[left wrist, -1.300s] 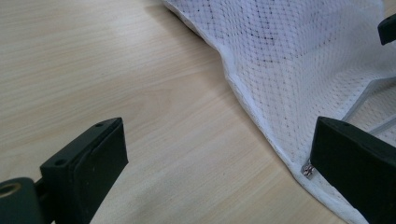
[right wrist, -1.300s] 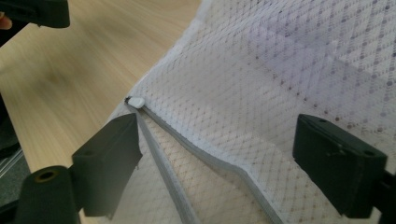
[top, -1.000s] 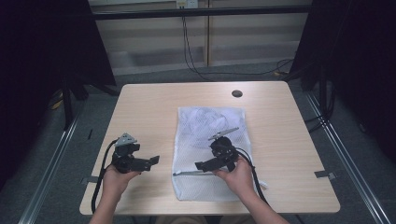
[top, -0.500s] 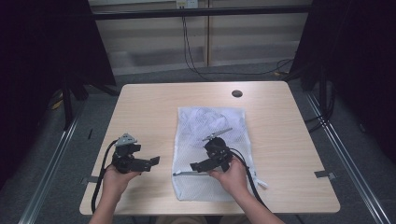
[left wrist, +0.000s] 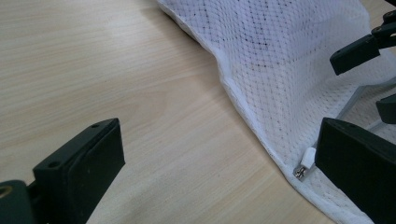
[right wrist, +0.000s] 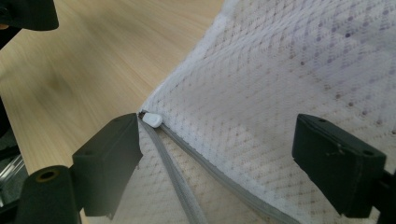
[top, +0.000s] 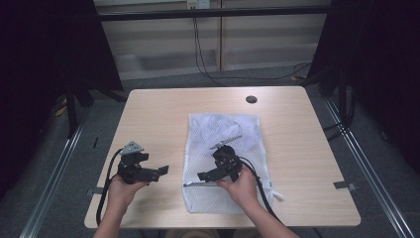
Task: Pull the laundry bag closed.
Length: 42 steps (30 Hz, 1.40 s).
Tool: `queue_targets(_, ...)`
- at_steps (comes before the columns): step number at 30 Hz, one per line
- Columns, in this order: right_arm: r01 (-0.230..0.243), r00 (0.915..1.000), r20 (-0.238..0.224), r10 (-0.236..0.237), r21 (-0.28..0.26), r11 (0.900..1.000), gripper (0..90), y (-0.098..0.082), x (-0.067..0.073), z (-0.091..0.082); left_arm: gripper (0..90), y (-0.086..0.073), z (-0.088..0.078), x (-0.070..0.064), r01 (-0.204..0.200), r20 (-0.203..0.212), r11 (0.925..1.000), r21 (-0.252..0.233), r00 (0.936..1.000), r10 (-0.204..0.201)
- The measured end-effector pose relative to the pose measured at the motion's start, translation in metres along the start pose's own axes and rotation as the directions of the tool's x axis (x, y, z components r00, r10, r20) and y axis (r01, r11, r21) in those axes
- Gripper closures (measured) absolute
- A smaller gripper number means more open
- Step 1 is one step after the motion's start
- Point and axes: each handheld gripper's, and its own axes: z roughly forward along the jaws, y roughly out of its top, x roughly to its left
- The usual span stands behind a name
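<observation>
Lying flat near the middle of the wooden surface [top: 158,114], a white mesh laundry bag [top: 225,134] stretches from the surface's centre toward the person's edge, its grey zipper [top: 198,184] running across the near part. The right tongs [top: 204,176], held in the right hand [top: 242,186], hover over the bag's near left part with their jaws spread; in the right gripper view the jaws stand wide apart above the mesh, and the white zipper pull [right wrist: 152,120] sits at the bag's left edge, just beside the left-hand jaw, apart from it as far as can be told. From the pull, the zipper's grey tape [right wrist: 219,179] runs off toward the lower right.

The left tongs [top: 161,171], held in the left hand [top: 121,191], rest low over bare wood just to the left of the bag, their jaws likewise spread and pinching nothing. In the left gripper view the bag's hemmed edge [left wrist: 243,107] crosses between the two jaws, and the zipper pull [left wrist: 304,164] lies just beside the right-hand jaw. A black cable [top: 260,188] trails from the right tongs across the bag toward the person.
</observation>
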Motion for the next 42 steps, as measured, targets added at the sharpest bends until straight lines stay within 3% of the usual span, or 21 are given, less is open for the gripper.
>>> queue_targets(11,0.002,0.9997,-0.023,-0.003,-0.003,1.000,21.1,0.006,0.003,0.005,1.3,0.000,-0.002,0.001,0.005,-0.009,0.9999,-0.014,0.9999,-0.005)
queue_targets(26,0.011,0.9969,-0.078,-0.007,0.052,0.999,31.9,0.006,0.015,0.020,1.4,0.000,-0.001,0.000,0.010,-0.007,0.9999,-0.013,0.9999,-0.010)
queue_targets(42,-0.019,0.9915,-0.127,0.026,0.061,0.998,41.9,0.009,0.016,0.022,1.6,0.001,-0.002,0.000,0.009,-0.002,0.9999,-0.014,1.0000,-0.009)
